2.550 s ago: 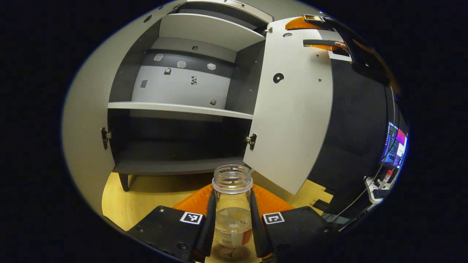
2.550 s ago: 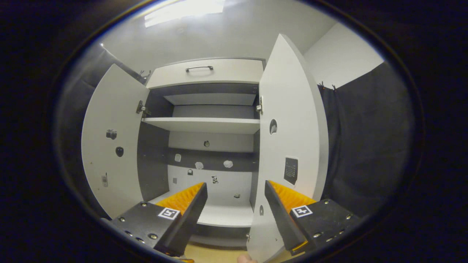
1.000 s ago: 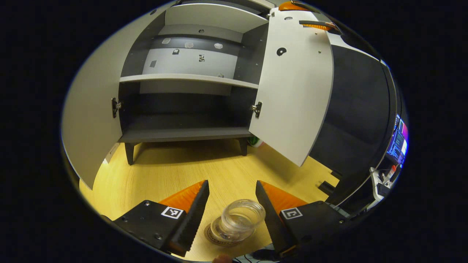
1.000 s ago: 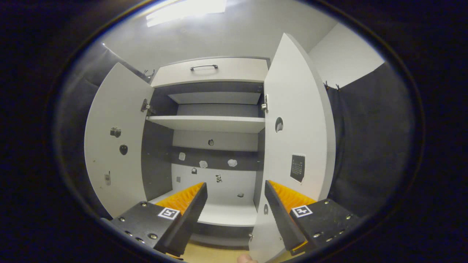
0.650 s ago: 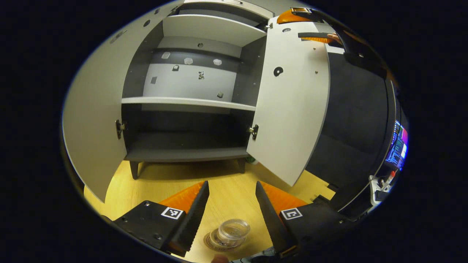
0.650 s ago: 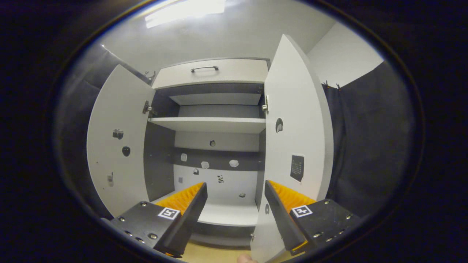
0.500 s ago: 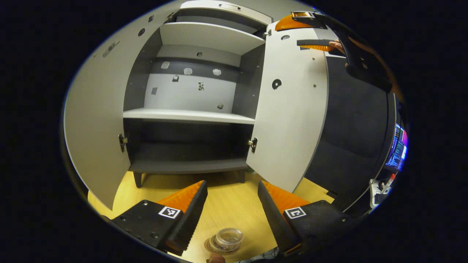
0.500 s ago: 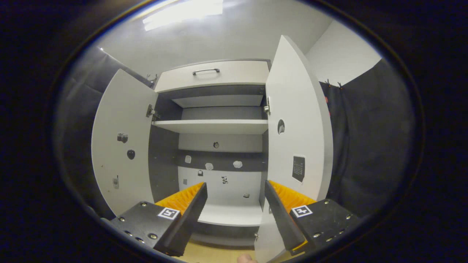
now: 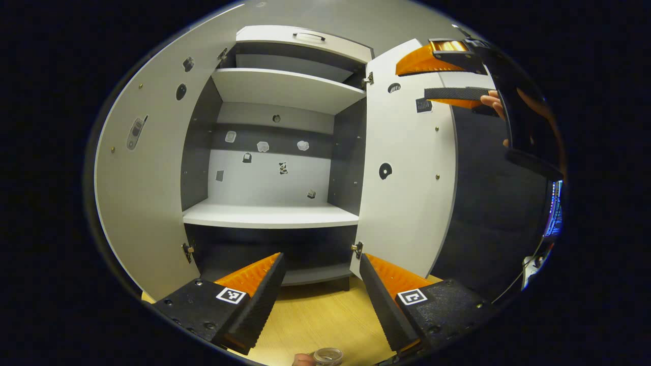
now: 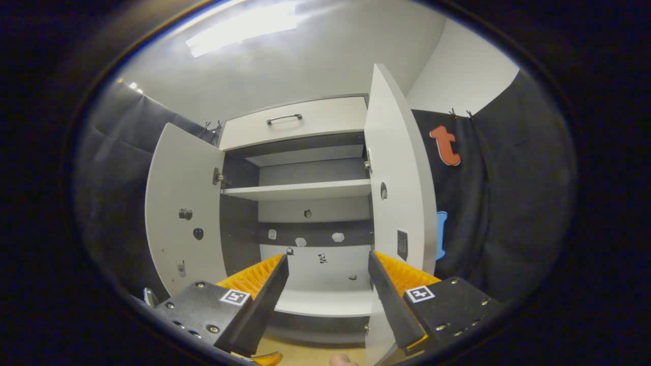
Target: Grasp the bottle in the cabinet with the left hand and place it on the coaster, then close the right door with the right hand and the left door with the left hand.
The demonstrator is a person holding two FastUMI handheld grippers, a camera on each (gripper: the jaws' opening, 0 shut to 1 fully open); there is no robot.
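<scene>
Cabinet doors stand open; left hand-held gripper and right hand-held gripper both spread apart, holding nothing.

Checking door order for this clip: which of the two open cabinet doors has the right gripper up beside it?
The right door: the right gripper sits open at its upper outer edge. The left door has no gripper near it.

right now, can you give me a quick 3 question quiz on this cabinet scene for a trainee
1. True or false: the right door is closed.
2. The left gripper is: A) open, B) shut on the bottle.
3. Fill in: in the left gripper view, the right gripper is up by the right door's ____ edge.

Key: 1 false, both doors stand open. 2 A, nothing between its fingers. 3 top.
</scene>
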